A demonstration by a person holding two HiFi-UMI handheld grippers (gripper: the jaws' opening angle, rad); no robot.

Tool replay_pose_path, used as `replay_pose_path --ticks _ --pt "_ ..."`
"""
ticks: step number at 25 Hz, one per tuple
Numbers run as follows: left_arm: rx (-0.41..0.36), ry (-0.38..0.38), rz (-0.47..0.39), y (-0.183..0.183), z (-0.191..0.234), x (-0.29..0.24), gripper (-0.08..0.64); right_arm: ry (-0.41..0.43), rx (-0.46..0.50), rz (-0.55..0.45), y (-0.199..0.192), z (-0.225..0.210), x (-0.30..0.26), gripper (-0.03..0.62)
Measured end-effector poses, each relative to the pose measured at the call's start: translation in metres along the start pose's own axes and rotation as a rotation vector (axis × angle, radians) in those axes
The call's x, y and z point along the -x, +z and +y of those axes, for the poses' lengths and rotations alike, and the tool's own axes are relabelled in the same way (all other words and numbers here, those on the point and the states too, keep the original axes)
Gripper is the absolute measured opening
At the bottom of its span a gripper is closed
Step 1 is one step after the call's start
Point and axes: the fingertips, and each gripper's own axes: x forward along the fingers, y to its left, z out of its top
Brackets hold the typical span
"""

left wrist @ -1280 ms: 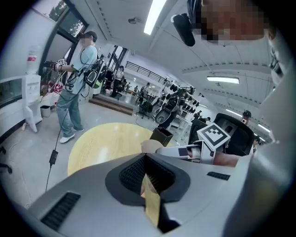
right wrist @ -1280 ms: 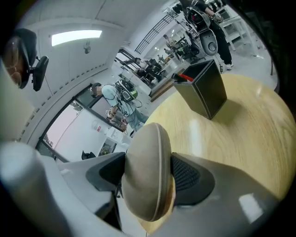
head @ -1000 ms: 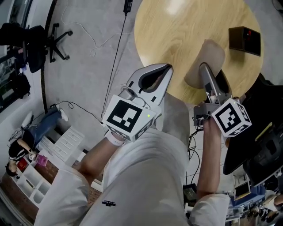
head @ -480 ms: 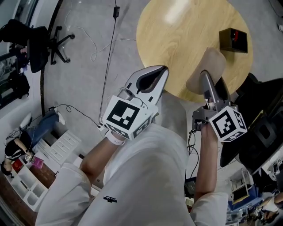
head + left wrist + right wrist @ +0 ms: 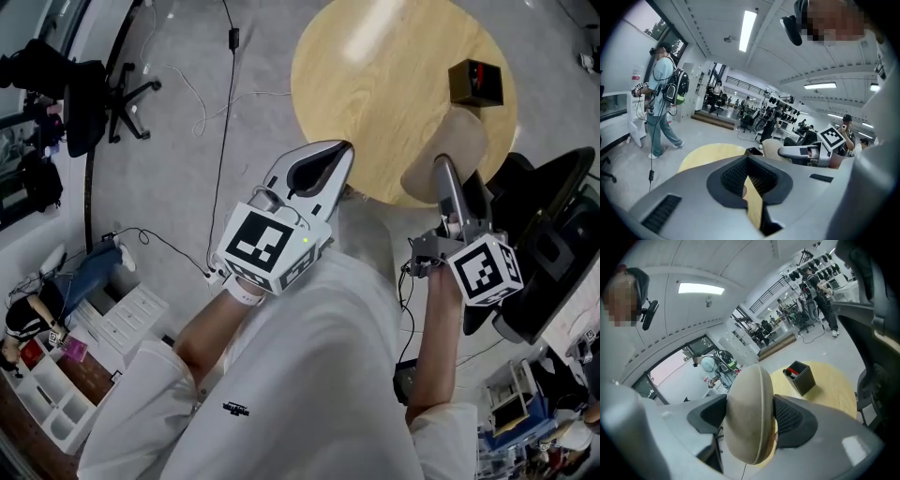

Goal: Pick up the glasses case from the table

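Glasses case (image 5: 749, 413), clamped in right gripper (image 5: 448, 173) jaws, has drifted back to the desk (image 5: 375, 94) edge; pickup looks done; left gripper (image 5: 339, 152) jaws closed, empty.

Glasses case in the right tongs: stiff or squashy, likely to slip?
Probably stiff: case shows no dent where the right tongs clamp it. Matte, fabric-like skin likely grips well. Rounded sides might let it pivot if squeezed off-centre.

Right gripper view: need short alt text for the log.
The right gripper is shut on a beige glasses case, clamped between its two dark jaw pads. Behind it is a round wooden table carrying a small black box, in a large indoor hall.
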Motion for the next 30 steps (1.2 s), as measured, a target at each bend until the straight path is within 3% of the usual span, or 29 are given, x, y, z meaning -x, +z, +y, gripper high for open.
replay_pose_path --ticks 30 --pt "-0.110 0.002 -0.195 0.081 -0.059 0.083 0.006 0.058 0.121 -0.354 0.110 0.058 0.151 0.331"
